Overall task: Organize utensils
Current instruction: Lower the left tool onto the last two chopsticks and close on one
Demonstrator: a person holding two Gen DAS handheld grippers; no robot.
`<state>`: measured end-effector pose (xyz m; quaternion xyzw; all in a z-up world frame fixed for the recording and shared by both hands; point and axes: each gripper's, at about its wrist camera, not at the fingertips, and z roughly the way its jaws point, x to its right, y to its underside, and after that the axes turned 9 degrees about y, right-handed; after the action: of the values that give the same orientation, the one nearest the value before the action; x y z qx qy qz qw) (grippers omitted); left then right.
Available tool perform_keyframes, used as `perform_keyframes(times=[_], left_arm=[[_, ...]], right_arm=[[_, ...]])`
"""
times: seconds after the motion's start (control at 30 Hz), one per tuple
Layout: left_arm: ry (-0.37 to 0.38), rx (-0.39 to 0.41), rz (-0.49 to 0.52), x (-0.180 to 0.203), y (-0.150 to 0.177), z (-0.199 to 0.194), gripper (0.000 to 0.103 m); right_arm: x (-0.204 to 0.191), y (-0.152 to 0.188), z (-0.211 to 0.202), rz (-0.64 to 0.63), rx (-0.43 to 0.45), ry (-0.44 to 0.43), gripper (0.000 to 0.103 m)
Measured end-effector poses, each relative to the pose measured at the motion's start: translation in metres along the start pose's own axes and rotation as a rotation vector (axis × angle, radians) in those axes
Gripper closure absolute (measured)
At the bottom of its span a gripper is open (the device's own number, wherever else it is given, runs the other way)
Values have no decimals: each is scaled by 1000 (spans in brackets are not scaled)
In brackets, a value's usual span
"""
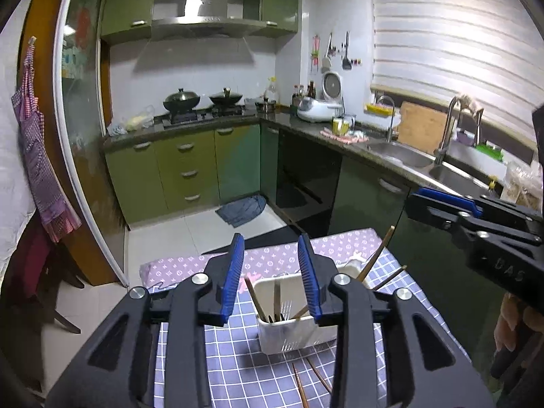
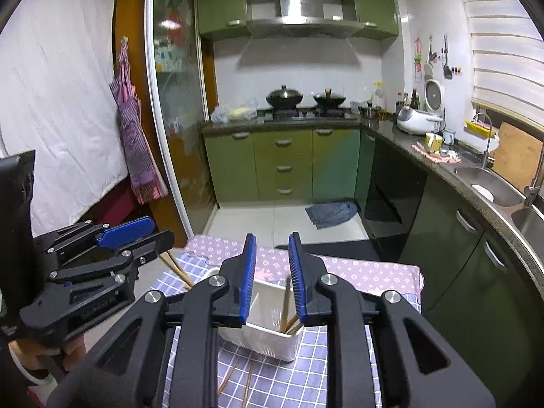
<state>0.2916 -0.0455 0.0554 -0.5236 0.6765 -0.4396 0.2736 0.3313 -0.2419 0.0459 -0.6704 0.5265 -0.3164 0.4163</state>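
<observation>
My left gripper (image 1: 272,272) and right gripper (image 2: 272,272) both stand partly open and empty above the white utensil caddy (image 1: 292,336). Loose chopsticks (image 1: 301,387) lie on the checked table (image 1: 221,357), nearer than the caddy. I judge the best approach is to lower one gripper squarely across a single stick before closing.

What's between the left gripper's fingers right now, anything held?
Nothing held. In the left wrist view the left gripper stands open; through its gap shows the white holder below, with chopsticks and a fork standing in it.
</observation>
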Motion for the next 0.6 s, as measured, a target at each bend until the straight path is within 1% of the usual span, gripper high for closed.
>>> perform_keyframes(times=[0.1, 0.17, 0.2, 0.23, 0.27, 0.3, 0.37, 0.47, 0.5, 0.53, 0.57, 0.6], left_arm=[[-5, 37, 7, 4, -4, -28, 71], [-5, 25, 0, 6, -1, -40, 65], [-10, 7, -5, 7, 4, -45, 63], [-14, -12, -6, 8, 8, -46, 63], [-18, -52, -7, 10, 17, -47, 63], [-15, -76, -9, 10, 23, -47, 63], [16, -173, -30, 9, 47, -40, 63], [44, -325, -62, 10, 82, -16, 63], [47, -386, -71, 12, 95, -4, 63], [45, -429, -77, 12, 103, 6, 63], [40, -473, -81, 12, 113, 17, 64], [33, -518, -81, 13, 121, 28, 68]], right_arm=[[5, -1, -39, 9, 64, -26, 79], [7, 5, -67, -2, 98, -32, 73], [9, 10, -76, -11, 103, -32, 68], [11, 17, -84, -27, 92, -27, 66], [13, 27, -88, -44, 70, -23, 66], [15, 38, -89, -61, 34, -18, 65], [21, 62, -82, -78, -42, -7, 65], [33, 105, -58, -94, -184, 20, 65], [38, 120, -48, -91, -237, 29, 65], [43, 132, -38, -85, -285, 29, 65], [48, 143, -30, -74, -324, 25, 65], [53, 155, -21, -63, -367, 19, 65]])
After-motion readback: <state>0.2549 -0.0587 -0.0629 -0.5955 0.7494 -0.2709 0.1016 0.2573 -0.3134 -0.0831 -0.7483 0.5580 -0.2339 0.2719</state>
